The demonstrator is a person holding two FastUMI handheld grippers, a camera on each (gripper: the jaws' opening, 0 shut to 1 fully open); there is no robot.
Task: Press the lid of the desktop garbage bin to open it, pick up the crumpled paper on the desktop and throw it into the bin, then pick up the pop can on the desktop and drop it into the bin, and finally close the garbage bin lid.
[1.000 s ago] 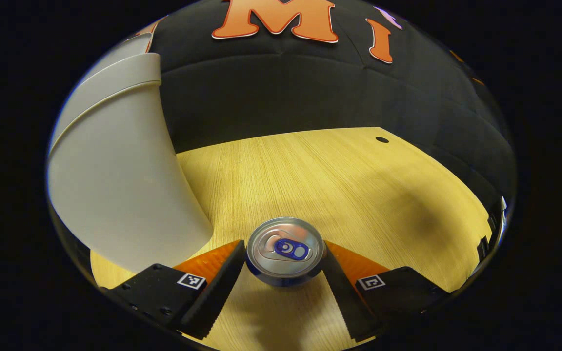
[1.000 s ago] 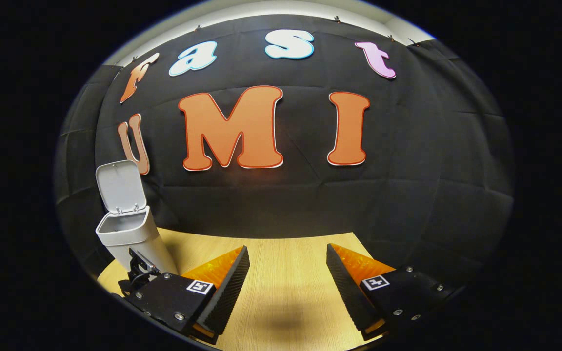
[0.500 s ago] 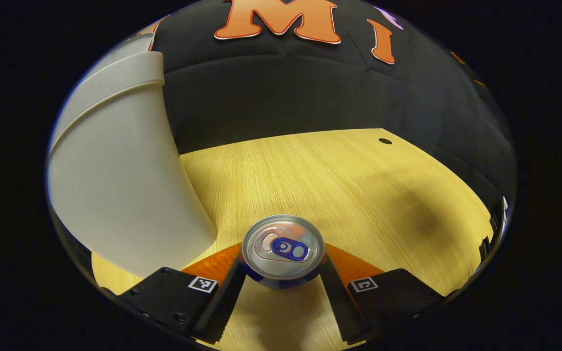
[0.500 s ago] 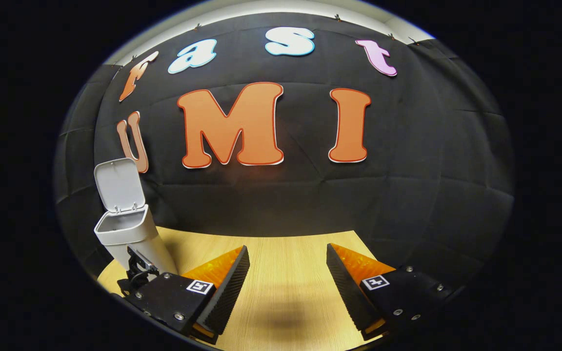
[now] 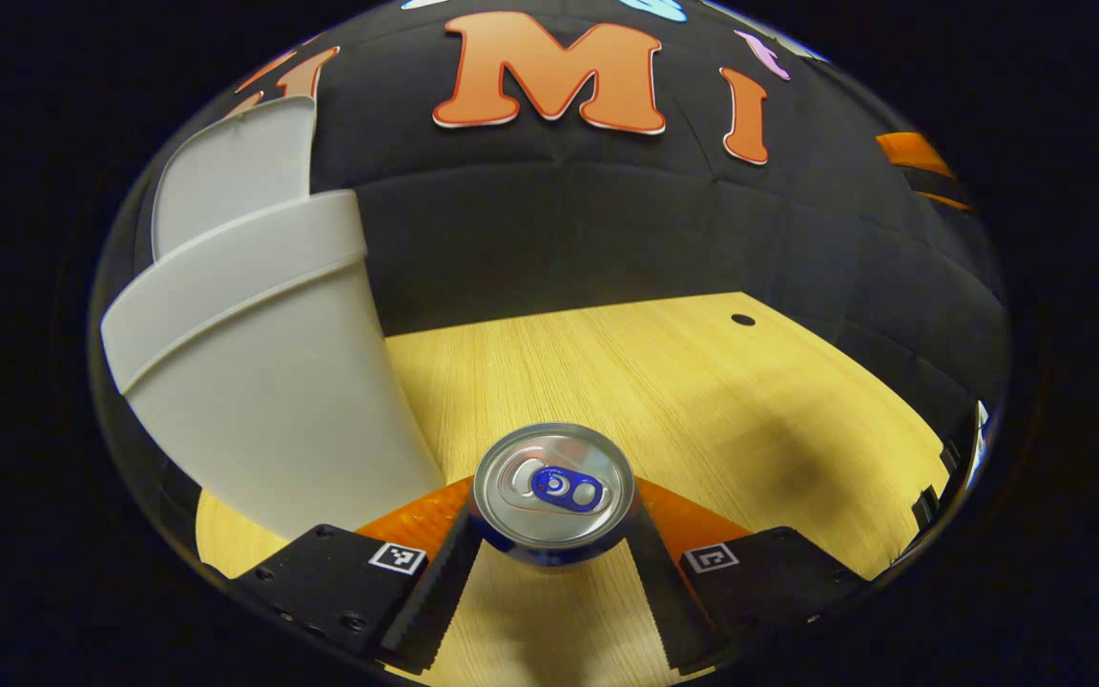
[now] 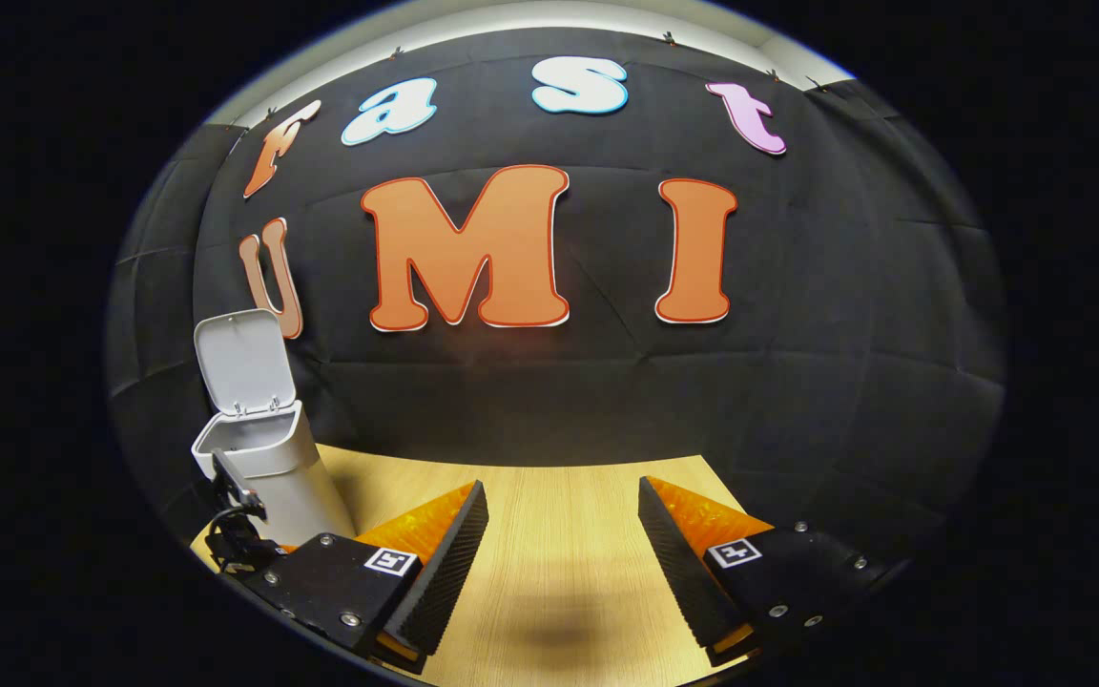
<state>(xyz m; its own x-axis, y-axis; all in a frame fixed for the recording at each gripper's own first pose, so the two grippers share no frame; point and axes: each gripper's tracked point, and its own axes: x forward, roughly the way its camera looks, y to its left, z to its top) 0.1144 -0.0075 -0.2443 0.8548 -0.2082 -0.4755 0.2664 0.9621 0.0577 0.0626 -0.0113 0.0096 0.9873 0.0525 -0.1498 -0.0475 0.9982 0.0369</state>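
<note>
Left claw (image 5: 551, 563) clamped on pop can (image 5: 553, 489), both fingers pressing; right claw (image 6: 561, 553) wide open, empty. Can step in hand; next, up and over to open bin (image 5: 254, 353) at 10 o'clock, clearing rim.

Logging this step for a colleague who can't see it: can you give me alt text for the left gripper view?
The left gripper is closed on an upright pop can, one finger on each side, seen from above over the wooden table. The white garbage bin stands close at left, its lid raised.

left gripper (image 5: 554, 572) jaws clamped (right gripper (image 6: 564, 563) jaws spread).
</note>
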